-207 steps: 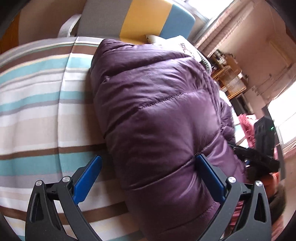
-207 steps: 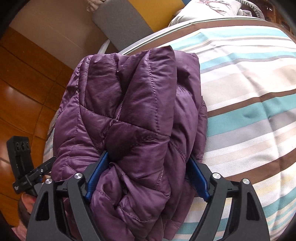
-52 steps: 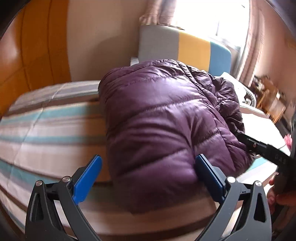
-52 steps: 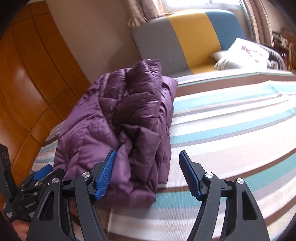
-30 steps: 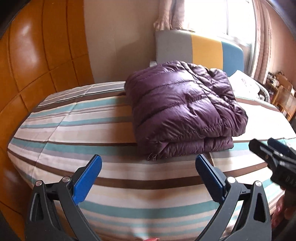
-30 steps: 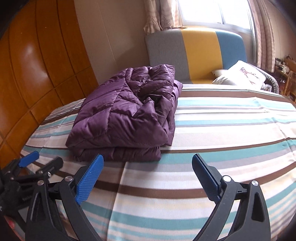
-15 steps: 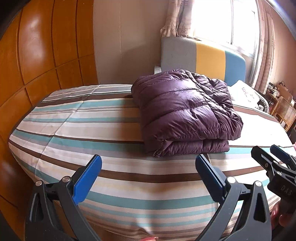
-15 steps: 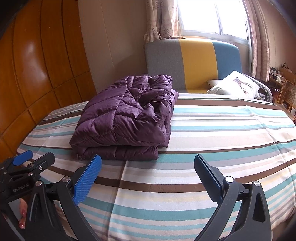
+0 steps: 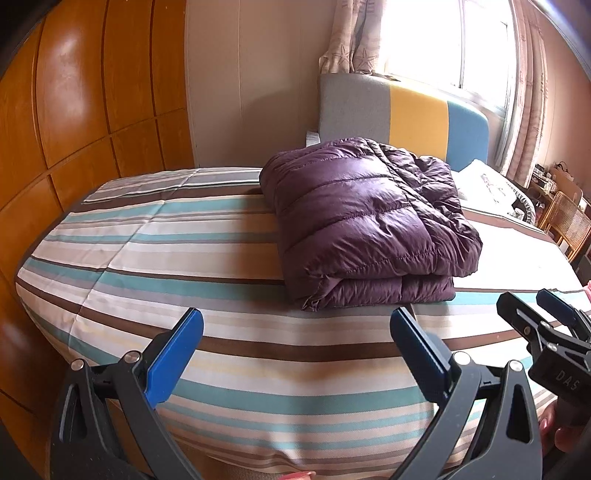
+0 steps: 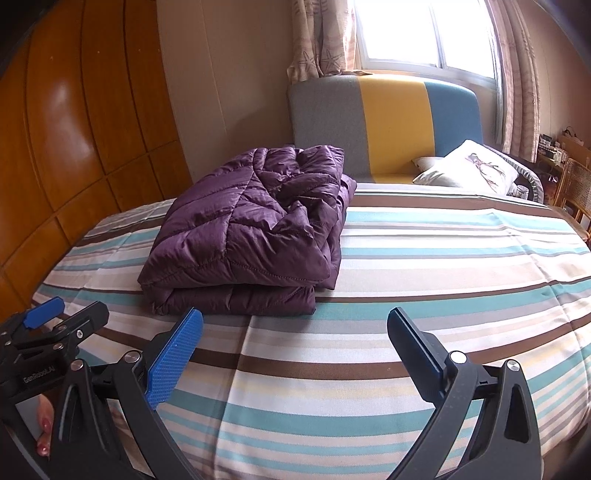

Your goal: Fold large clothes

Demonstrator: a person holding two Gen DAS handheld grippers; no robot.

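Observation:
A purple quilted down jacket (image 9: 365, 225) lies folded into a thick rectangle on the striped bed (image 9: 155, 251); it also shows in the right wrist view (image 10: 255, 229). My left gripper (image 9: 295, 339) is open and empty, held back from the bed's near edge, well short of the jacket. My right gripper (image 10: 295, 339) is open and empty too, also back from the jacket. Each gripper shows in the other's view: the right one at the right edge (image 9: 546, 317), the left one at the left edge (image 10: 59, 325).
A grey, yellow and blue headboard (image 10: 384, 125) stands behind the bed, with a white pillow (image 10: 469, 166) at its right. Wooden wardrobe panels (image 9: 92, 110) line the left wall. A wicker chair (image 9: 569, 221) and a window (image 10: 424, 33) are at the right.
Both grippers let go of the jacket, opened and pulled back from it. The folded jacket stays on the bed. In the last half second the views barely shift.

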